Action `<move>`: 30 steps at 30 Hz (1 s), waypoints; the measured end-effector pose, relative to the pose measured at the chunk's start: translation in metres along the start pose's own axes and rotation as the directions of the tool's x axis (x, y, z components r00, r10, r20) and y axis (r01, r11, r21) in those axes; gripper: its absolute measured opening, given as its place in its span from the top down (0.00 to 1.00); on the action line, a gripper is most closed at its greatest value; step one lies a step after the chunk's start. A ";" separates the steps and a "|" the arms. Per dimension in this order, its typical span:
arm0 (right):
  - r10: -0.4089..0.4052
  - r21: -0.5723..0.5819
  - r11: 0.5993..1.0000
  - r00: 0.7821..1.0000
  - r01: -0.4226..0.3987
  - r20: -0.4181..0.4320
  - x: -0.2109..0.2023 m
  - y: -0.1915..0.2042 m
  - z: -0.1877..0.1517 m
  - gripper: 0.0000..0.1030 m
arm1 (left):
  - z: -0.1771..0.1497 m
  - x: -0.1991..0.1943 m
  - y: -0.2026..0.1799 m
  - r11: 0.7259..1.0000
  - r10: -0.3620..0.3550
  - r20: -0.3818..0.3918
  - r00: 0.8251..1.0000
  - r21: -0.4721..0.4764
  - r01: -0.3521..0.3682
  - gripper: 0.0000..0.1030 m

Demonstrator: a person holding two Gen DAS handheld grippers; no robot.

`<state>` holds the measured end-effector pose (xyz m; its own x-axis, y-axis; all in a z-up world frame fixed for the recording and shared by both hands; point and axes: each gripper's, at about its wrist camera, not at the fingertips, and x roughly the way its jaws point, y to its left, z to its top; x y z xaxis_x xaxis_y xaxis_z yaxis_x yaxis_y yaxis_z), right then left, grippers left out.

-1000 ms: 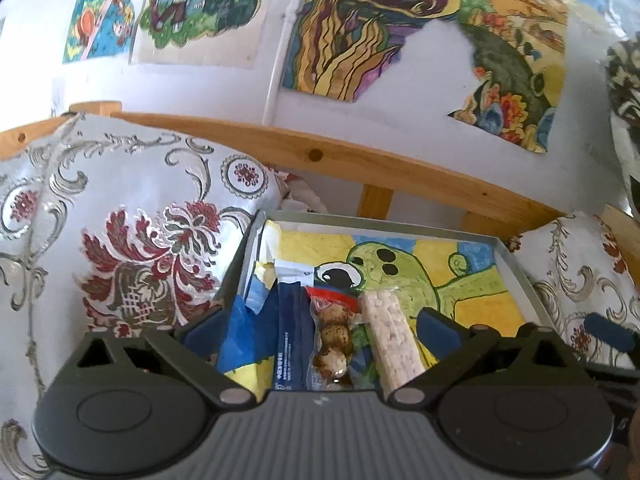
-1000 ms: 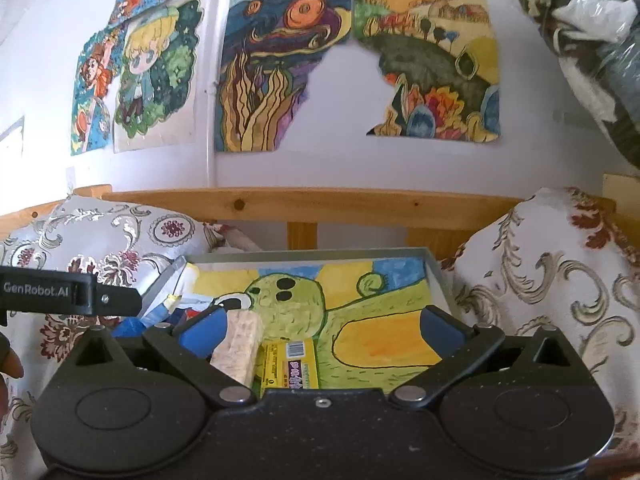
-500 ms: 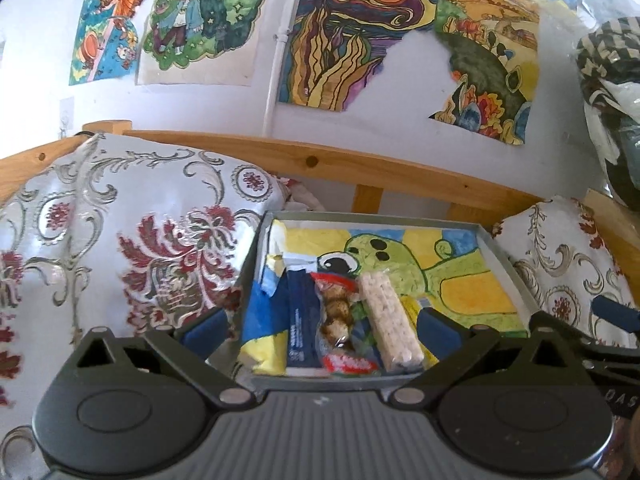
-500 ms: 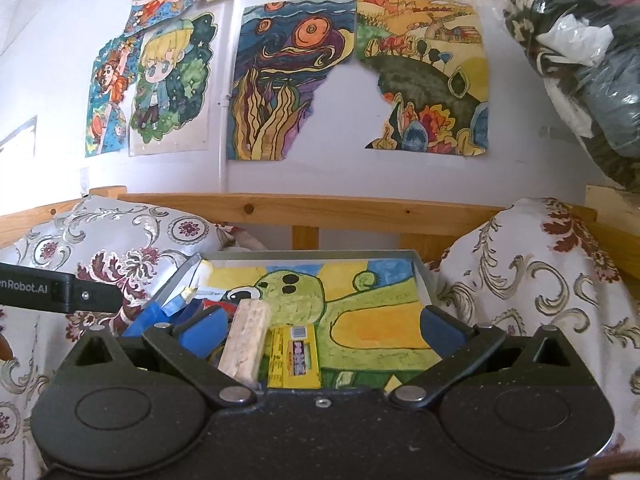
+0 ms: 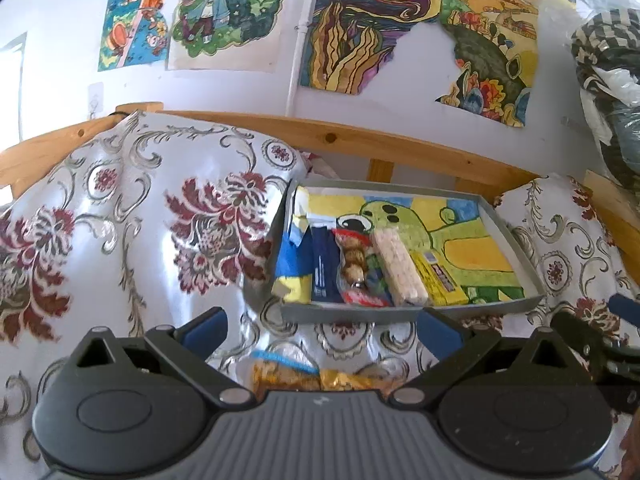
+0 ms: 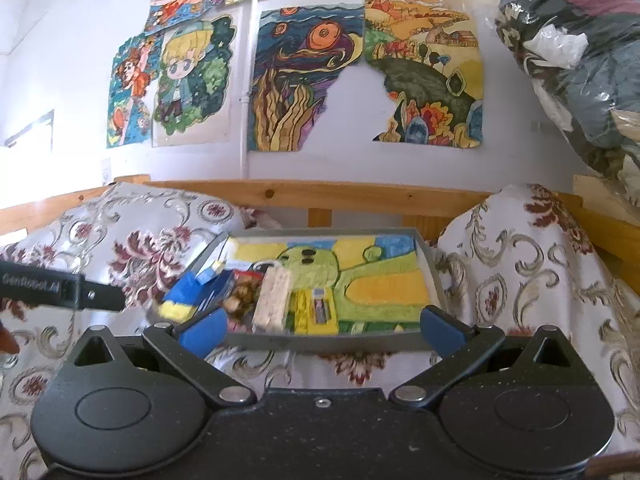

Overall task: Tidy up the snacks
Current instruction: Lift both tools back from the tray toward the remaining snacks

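A grey tray (image 5: 404, 314) with a green cartoon picture inside rests on the patterned cloth. Along its left side lie a blue-yellow packet (image 5: 294, 264), a dark blue packet (image 5: 324, 268), a clear bag of round brown snacks (image 5: 354, 266), a pale rice bar (image 5: 398, 266) and a yellow box (image 5: 438, 280). My left gripper (image 5: 320, 330) is open, short of the tray's front edge. Between its fingers a gold-wrapped snack packet (image 5: 304, 374) lies on the cloth. My right gripper (image 6: 320, 328) is open and empty, in front of the tray (image 6: 332, 342), with the rice bar (image 6: 274, 296) beyond it.
Patterned cushions (image 5: 132, 216) (image 6: 520, 264) flank the tray. A wooden rail (image 5: 360, 140) runs behind, below a wall with coloured drawings. Bagged clothes (image 6: 580, 60) hang at the upper right. The left gripper's body (image 6: 60, 286) shows at the left in the right wrist view.
Both grippers have drawn back from the tray, so the whole tray now shows. A gold snack packet on the cloth has come into the left wrist view.
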<state>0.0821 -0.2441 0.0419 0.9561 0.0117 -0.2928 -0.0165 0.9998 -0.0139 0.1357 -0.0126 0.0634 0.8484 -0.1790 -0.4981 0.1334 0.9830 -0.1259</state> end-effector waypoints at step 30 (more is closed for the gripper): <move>0.061 0.032 0.998 0.949 -0.054 -0.309 -0.036 0.019 -0.067 0.01 | -0.087 -0.017 0.006 1.000 0.013 -0.199 0.980 -0.005 -0.014 0.01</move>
<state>0.0280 -0.2272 -0.0116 0.8162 0.0667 -0.5739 -0.0589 0.9977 0.0322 0.0778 -0.0070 -0.0034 0.7314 -0.1706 -0.6603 0.1187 0.9853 -0.1230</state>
